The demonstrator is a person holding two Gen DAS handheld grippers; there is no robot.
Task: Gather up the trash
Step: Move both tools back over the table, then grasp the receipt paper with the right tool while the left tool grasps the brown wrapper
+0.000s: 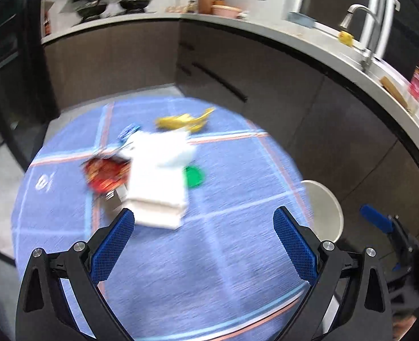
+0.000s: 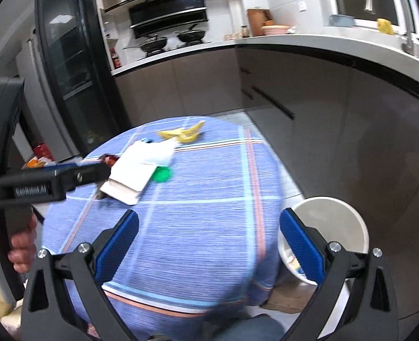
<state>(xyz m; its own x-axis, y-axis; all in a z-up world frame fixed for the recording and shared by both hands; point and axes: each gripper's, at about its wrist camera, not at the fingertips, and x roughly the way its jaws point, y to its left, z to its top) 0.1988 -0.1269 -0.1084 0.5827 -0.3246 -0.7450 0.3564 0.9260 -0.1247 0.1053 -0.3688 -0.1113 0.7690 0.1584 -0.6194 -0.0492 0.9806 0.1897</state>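
— Trash lies mid-frame on the round table's blue plaid cloth [image 1: 181, 270]: white folded paper [image 1: 158, 182], a red glossy wrapper [image 1: 104, 174], a yellow banana peel [image 1: 184, 120], a green lid [image 1: 194, 176].

— Blurred, so possibly a cap. And the tongs?

— Left gripper [image 1: 203, 244] and right gripper [image 2: 209, 241] both gape wide, grasping nothing. A white bin [image 2: 331, 218] stands at lower right, beside grey kitchen cabinets.

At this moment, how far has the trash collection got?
Barely started. The banana peel, white paper bag, red snack wrapper and green lid all lie on the blue tablecloth. Both the left tool and right tool are open and empty. The white bin waits beside the table.
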